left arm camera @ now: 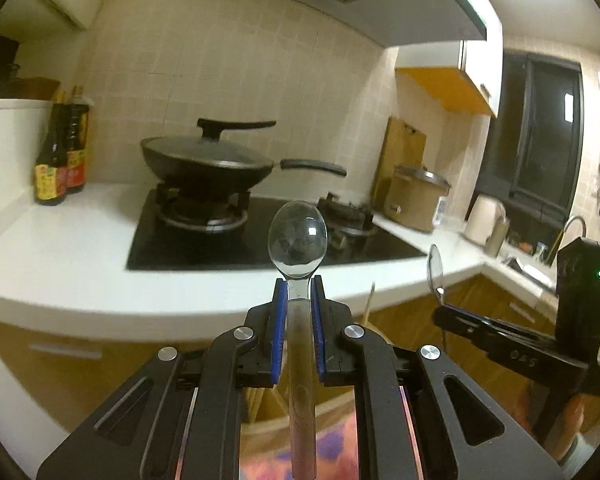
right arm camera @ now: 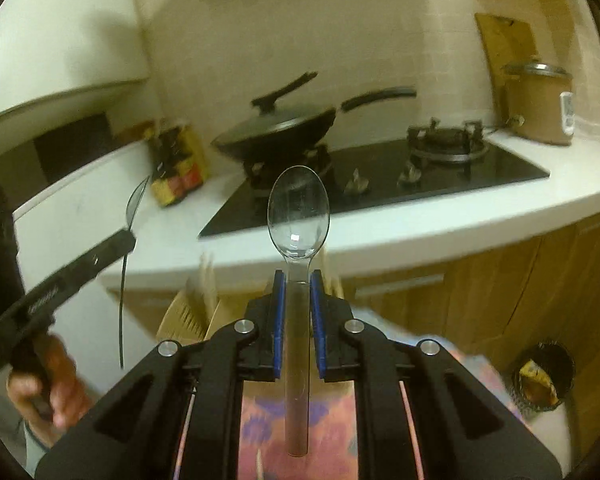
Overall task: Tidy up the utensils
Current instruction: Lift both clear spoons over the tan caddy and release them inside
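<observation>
Each hand carries one clear plastic spoon. In the left wrist view, the left gripper [left arm camera: 299, 300] has its jaws drawn narrow on the neck of a clear spoon [left arm camera: 298, 236], whose bowl stands at the centre of the frame and whose handle runs back between the blue pads [left arm camera: 279, 332] toward the bottom edge. In the right wrist view, the right gripper [right arm camera: 298, 292] holds a second clear spoon [right arm camera: 299, 212] the same way, with its bowl at frame centre. Each gripper also shows at the edge of the other's view with its spoon seen edge-on: the right one at the right of the left view, the left one at the left of the right view, with the person's hand [right arm camera: 56, 376] on its handle. Behind them are the white surface [left arm camera: 80, 248], the black gas hob [left arm camera: 204, 244] and a lidded wok [left arm camera: 208, 160]. Low in the right view, just behind the jaws, a pale wooden holder [right arm camera: 188, 316] with what look like chopsticks shows, blurred. I judge the task at its middle: both spoons are picked up and in the air, neither yet put away. Where they belong cannot be told with certainty; the holder seems a likely place.
</observation>
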{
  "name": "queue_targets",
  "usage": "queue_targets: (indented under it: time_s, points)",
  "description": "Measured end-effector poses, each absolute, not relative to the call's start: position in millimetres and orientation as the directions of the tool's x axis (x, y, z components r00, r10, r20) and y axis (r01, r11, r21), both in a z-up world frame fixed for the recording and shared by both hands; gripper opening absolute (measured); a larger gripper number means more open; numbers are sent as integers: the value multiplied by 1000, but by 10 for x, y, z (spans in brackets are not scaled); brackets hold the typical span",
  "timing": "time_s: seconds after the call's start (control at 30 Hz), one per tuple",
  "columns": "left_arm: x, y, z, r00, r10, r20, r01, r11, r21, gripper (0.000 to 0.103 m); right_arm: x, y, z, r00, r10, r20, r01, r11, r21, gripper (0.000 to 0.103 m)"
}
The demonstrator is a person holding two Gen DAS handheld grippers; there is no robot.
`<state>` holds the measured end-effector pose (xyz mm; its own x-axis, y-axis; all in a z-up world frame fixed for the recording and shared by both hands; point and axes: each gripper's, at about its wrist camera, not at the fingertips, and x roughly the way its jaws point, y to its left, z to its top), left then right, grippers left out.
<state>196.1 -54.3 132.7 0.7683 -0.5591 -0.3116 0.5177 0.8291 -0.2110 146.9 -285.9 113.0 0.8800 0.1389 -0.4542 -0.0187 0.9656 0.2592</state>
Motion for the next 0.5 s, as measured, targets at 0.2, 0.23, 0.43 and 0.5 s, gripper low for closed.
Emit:
queue_targets:
  time_s: [0.2,0.23,0.43,0.5]
  points:
    - [2280,-705,1127,835,-479,-270,455,878,-152,10,1975,-2867,1113,888,122,-443,10,958,285,10]
    - [2325,-695,1088,834,-483,-266,455,875,-161,10,2009,-2866,1113,894,113,-434,17,959,284,10]
    - [2480,-562,932,827,-515,-225,464,852,-242,10,2119,-2751,1066,925,1,-381,71,982,176,10]
    - [2536,-531,895,821,-526,-220,467,842,-271,10,2142,-2733,1027,936,-18,-353,81,983,164,10]
